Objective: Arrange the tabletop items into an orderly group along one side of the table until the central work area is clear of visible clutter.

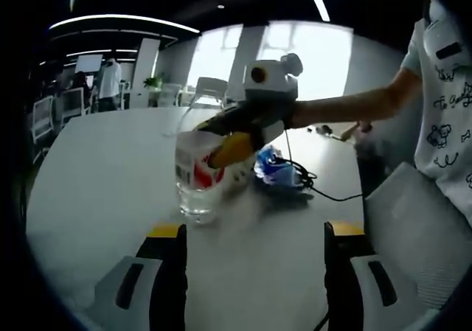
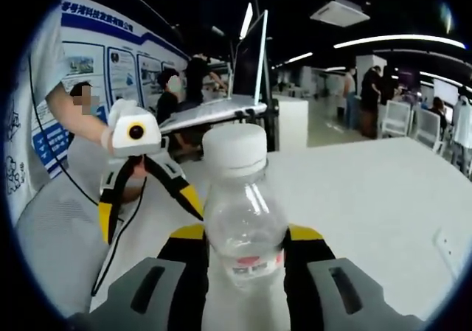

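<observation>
Gripping the clear plastic bottle (image 2: 242, 213) between its two jaws, the right gripper (image 2: 243, 246) is sitting clamped on the lower body of it, yellow-tipped jaws pressing in on both sides. The bottle's standing upright on the white table (image 2: 369, 191), white cap on, a red-and-white label down low. Off to the left in the right gripper view, the left gripper (image 2: 147, 198) is hanging over the table edge with its jaws spread wide apart, nothing between them.

Flipping to the left gripper view, that same gripper's own jaws are rising from the bottom, well apart and holding nothing but bare tabletop (image 1: 103, 176) between them. Further out, the right gripper (image 1: 232, 150) is reaching in from the right, a person's forearm (image 1: 346, 106) behind it, closed around the bottle (image 1: 198, 172). Just behind the bottle, something blue (image 1: 273, 167) is lying on the table next to a black cable (image 1: 317, 187) trailing toward the edge; too blurry to say what it is. A pale chair (image 1: 420, 228) is sitting at the right.
</observation>
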